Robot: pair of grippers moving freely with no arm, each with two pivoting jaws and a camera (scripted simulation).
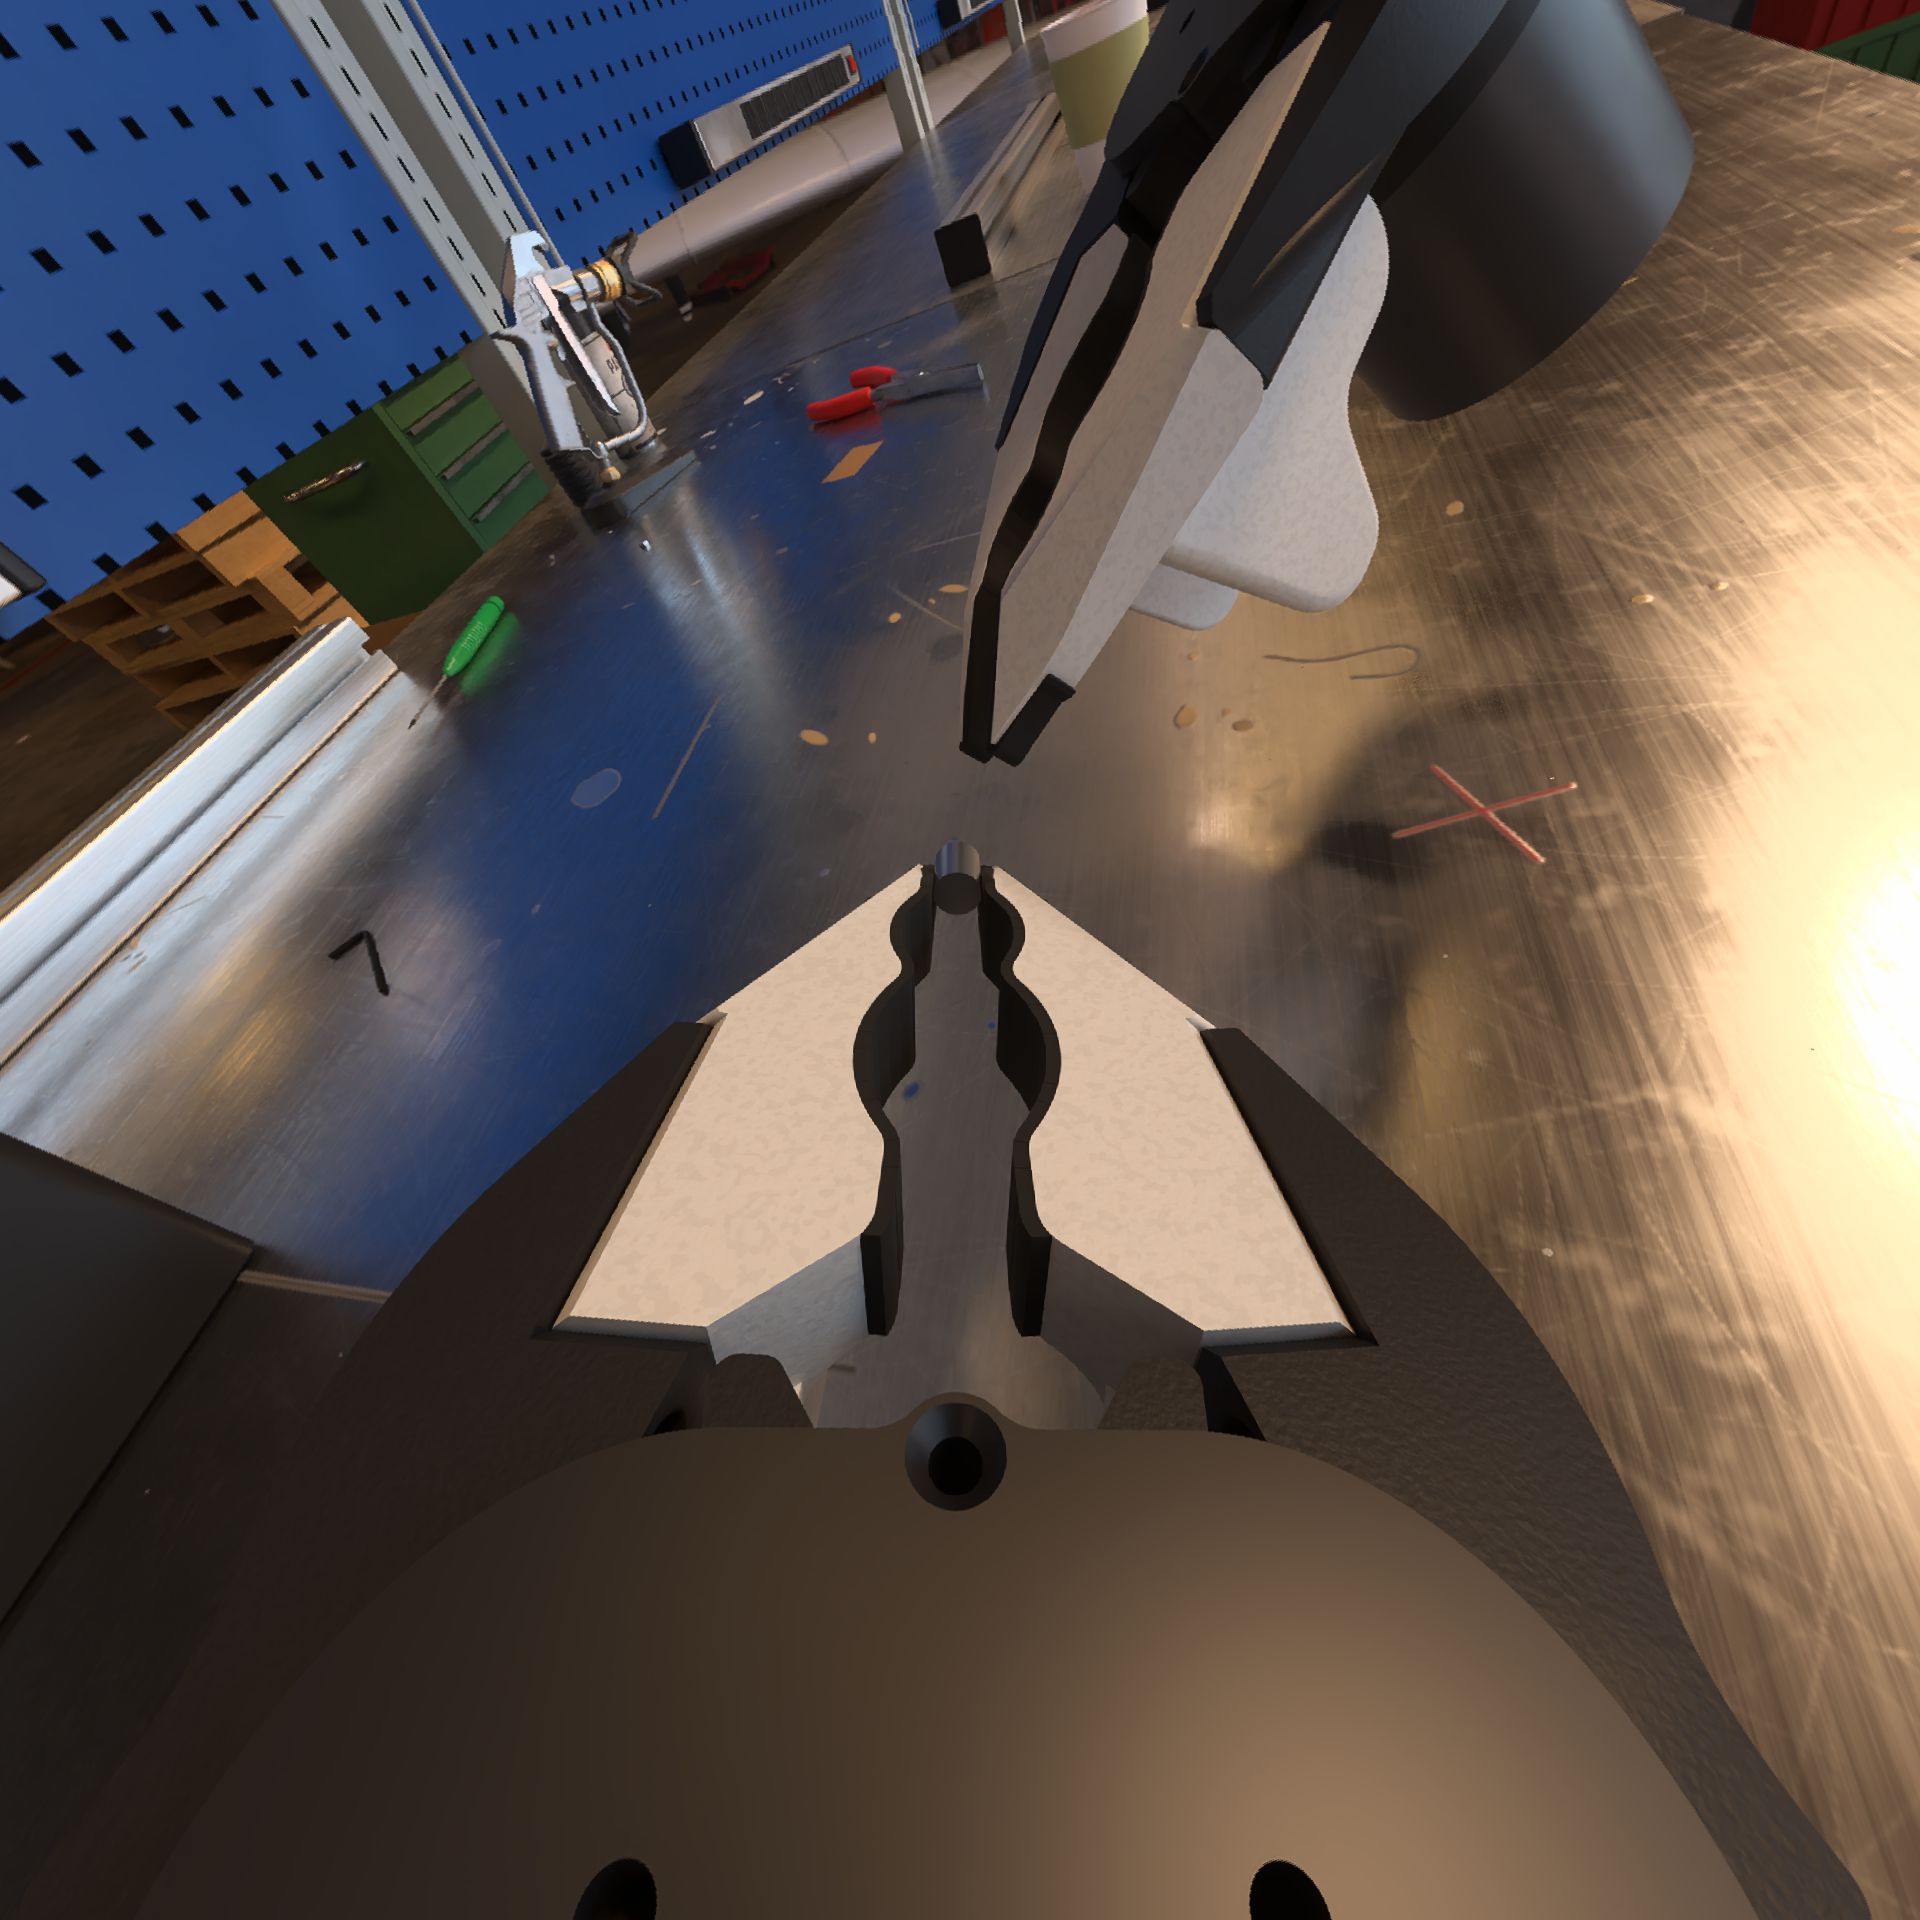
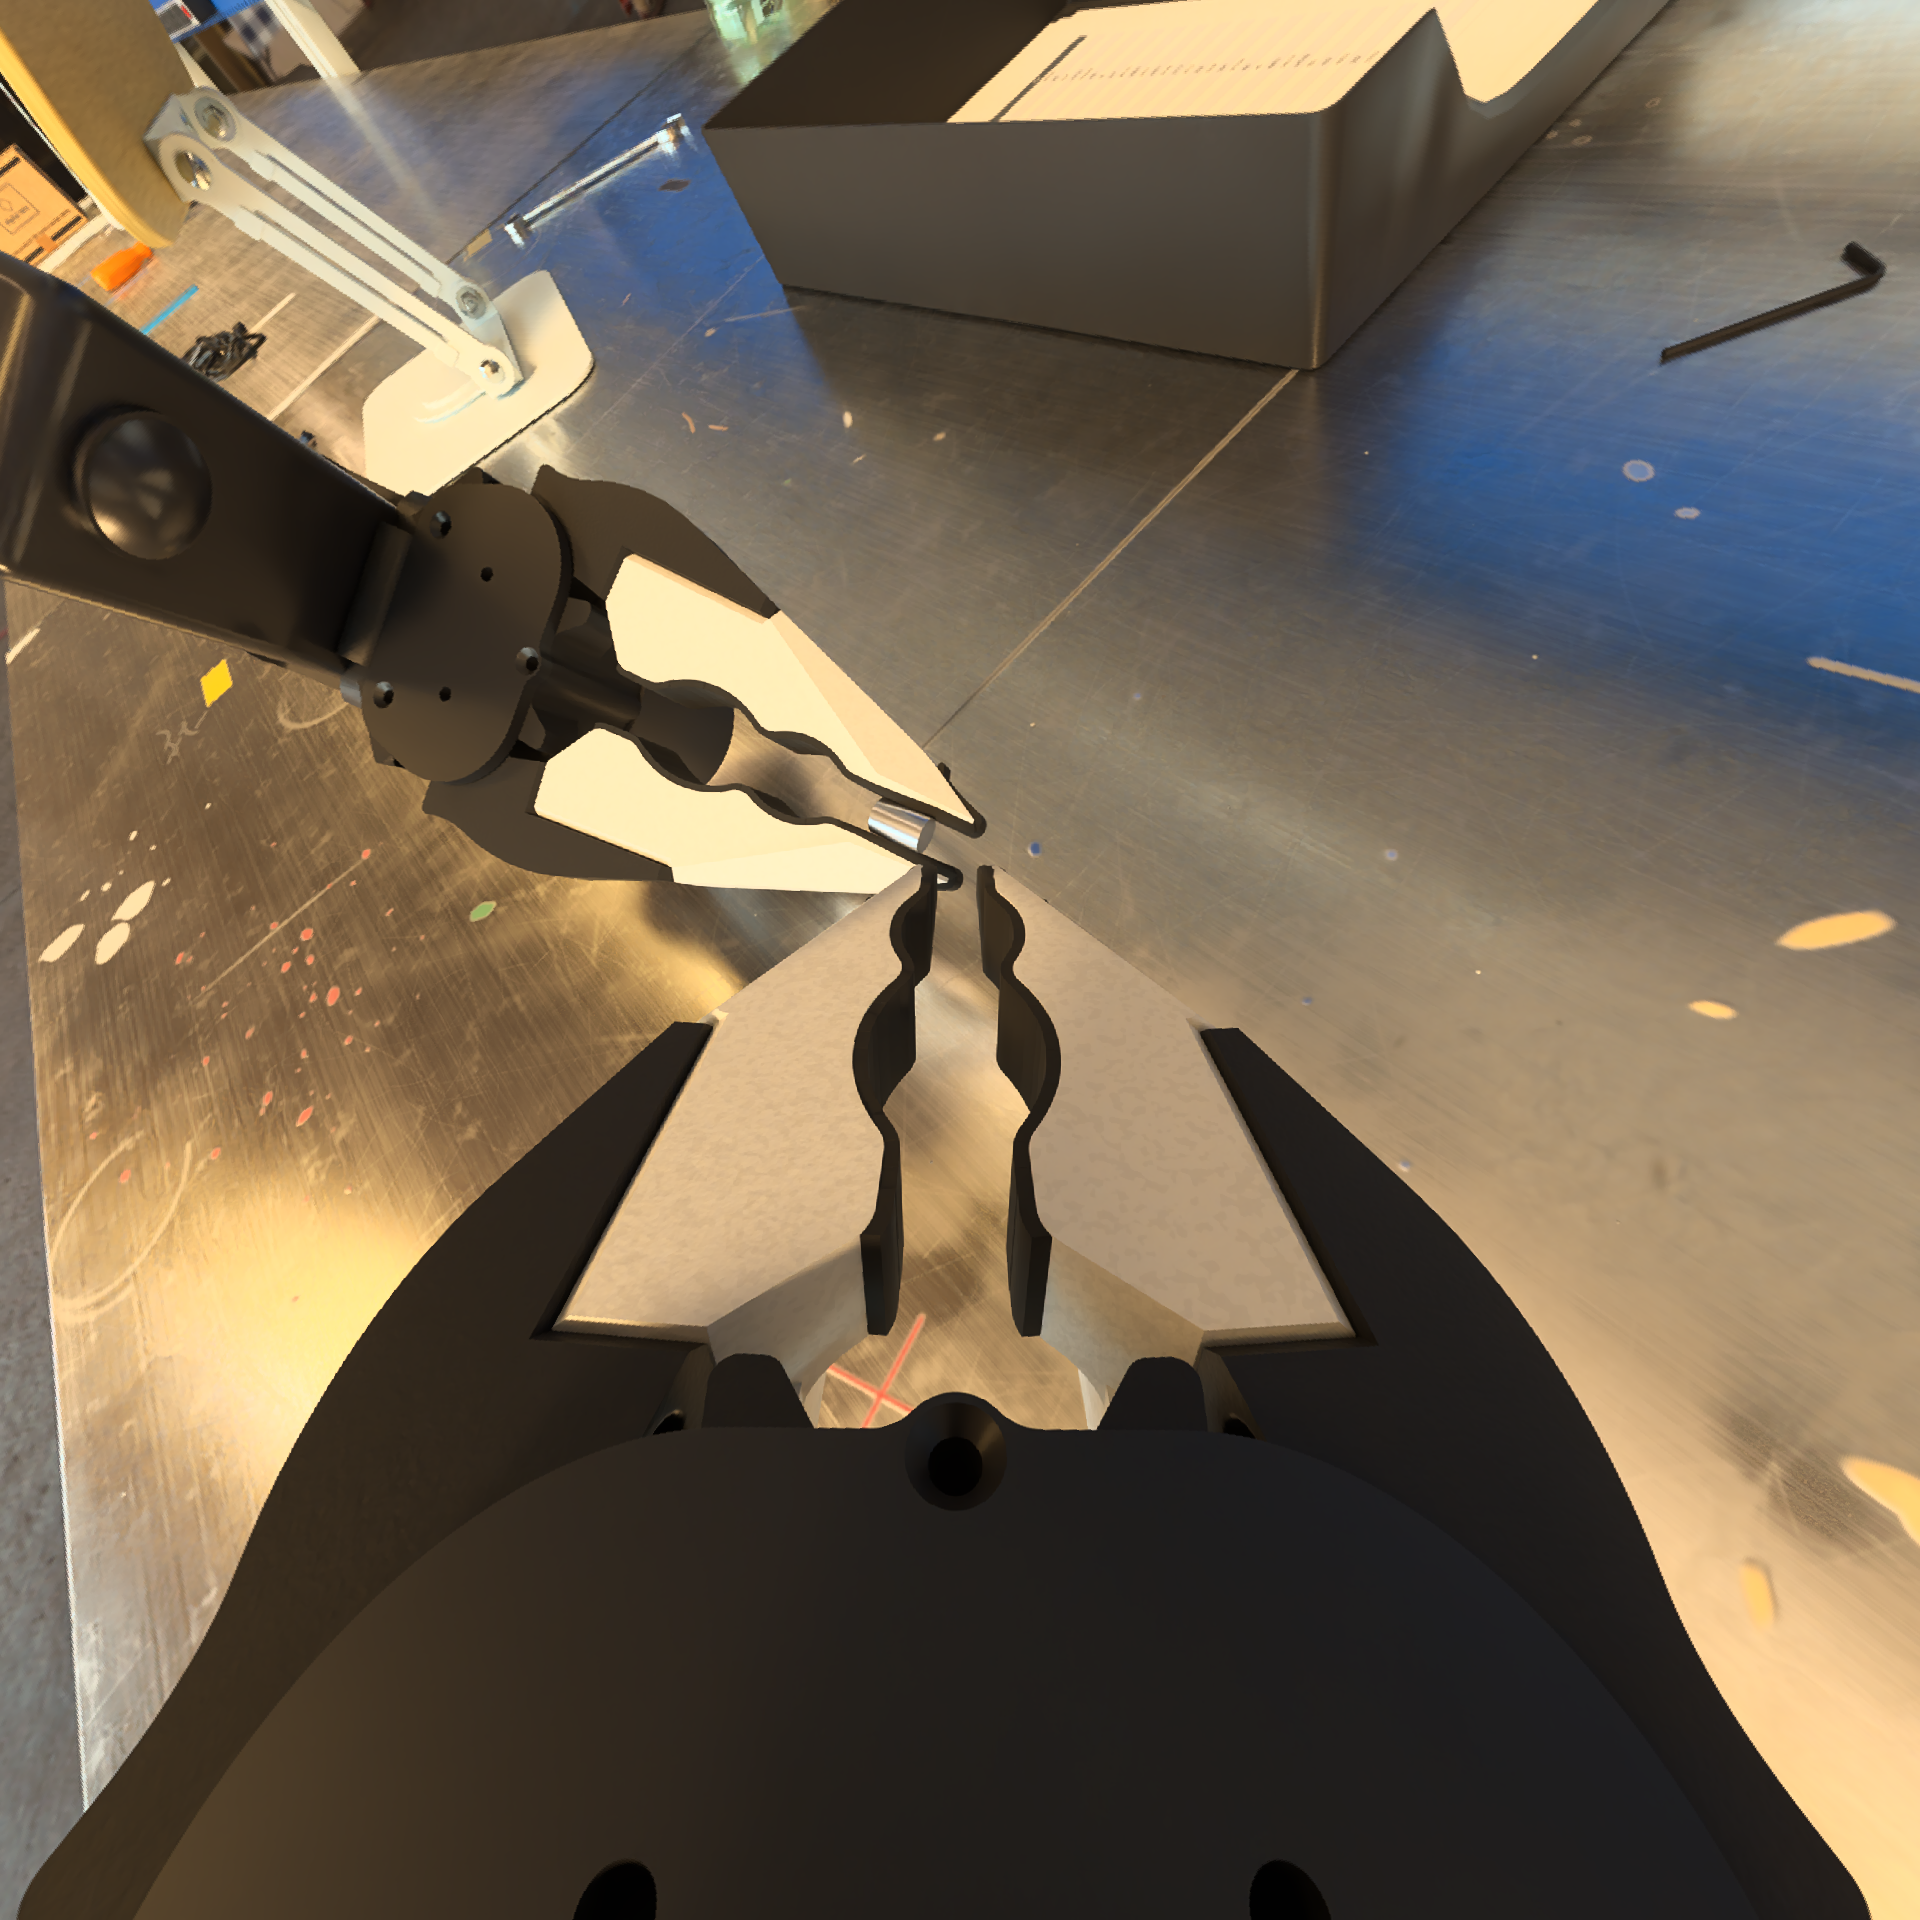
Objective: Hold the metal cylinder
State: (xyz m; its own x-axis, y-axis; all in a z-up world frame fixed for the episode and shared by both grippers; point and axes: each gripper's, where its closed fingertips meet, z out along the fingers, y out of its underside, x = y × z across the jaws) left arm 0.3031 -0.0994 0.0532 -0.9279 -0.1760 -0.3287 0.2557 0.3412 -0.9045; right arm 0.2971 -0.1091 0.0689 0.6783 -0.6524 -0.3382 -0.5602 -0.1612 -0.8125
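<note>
The metal cylinder is a small, short silver pin. My left gripper is shut on it at the very fingertips and holds it above the steel table. In the right wrist view the left gripper comes in from the left with the cylinder shining between its tips. My right gripper has its jaws a narrow gap apart with nothing between them. Its tips are just in front of the left gripper's tips, close to the cylinder. In the left wrist view the right gripper comes down from the top.
On the table are red-handled pliers, a green screwdriver, a black hex key and a red cross mark. A grey box, another hex key and a white hinged stand lie farther off.
</note>
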